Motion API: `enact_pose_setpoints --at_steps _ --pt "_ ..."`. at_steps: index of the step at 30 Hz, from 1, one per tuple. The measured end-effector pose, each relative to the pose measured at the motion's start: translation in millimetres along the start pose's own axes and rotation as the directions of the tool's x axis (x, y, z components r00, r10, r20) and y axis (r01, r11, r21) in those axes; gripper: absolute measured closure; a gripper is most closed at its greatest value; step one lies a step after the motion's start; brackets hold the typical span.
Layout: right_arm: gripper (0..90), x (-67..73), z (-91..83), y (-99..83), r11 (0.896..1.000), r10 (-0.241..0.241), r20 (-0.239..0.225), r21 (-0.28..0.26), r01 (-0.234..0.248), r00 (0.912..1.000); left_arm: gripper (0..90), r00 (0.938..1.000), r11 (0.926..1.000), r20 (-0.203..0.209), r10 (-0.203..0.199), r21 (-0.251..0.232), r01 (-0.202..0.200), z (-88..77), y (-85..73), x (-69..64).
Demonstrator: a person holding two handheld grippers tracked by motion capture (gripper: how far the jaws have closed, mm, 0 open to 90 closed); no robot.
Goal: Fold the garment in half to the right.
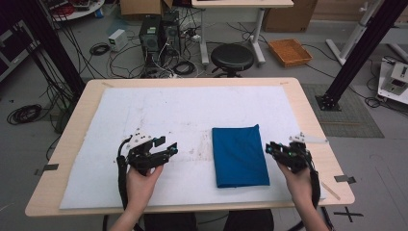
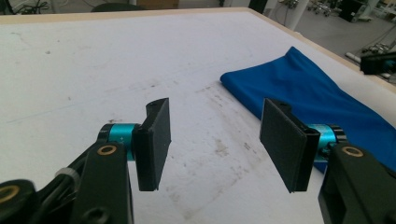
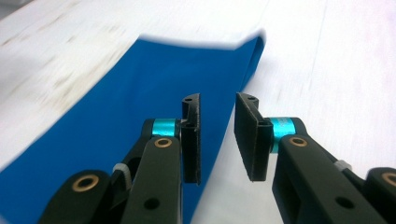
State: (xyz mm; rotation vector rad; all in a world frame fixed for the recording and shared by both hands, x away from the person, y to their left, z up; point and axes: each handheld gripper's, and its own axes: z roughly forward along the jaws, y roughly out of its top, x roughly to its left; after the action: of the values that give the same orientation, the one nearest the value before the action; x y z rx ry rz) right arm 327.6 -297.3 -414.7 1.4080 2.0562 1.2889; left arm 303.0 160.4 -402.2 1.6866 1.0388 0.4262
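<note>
The blue cloth [image 1: 240, 156] is lying folded, both the left gripper [image 1: 169, 148] at nine o'clock and the right gripper [image 1: 270, 148] at three o'clock hovering released, so folding is looking nearly finished.

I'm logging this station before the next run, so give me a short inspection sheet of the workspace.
Surface: white mat on a wooden table, faint brown stains mid-mat.
Job's things: folded blue cloth lying flat, right of centre.
Clutter: nothing seen on the mat.
Grippers: left gripper open, empty, left of the cloth; right gripper open by a narrow gap, empty, at the cloth's right edge.
Cables: one trails from each gripper; loose cables on the floor.
Surroundings: black stool, computer towers, orange tray.
</note>
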Motion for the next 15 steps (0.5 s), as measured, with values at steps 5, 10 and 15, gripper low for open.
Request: enact_pose_setpoints --at_steps 5,10,15 --pt "71.1 -13.7 38.2 22.8 0.997 0.073 0.027 0.006 -0.073 0.9970 43.2 0.9999 1.0000 -0.011 0.000 0.005 0.001 1.6 -0.7 4.7" --pt "74.8 -21.7 64.6 26.8 0.990 0.141 0.020 0.027 -0.142 0.9898 43.0 0.9998 1.0000 -0.020 -0.006 0.005 0.006 0.8 -2.1 9.2" --pt "89.9 -21.7 73.6 24.4 0.992 0.082 0.071 0.088 -0.088 0.9941 43.0 0.9993 0.9999 -0.034 -0.015 0.005 0.015 -1.0 -3.8 16.7"
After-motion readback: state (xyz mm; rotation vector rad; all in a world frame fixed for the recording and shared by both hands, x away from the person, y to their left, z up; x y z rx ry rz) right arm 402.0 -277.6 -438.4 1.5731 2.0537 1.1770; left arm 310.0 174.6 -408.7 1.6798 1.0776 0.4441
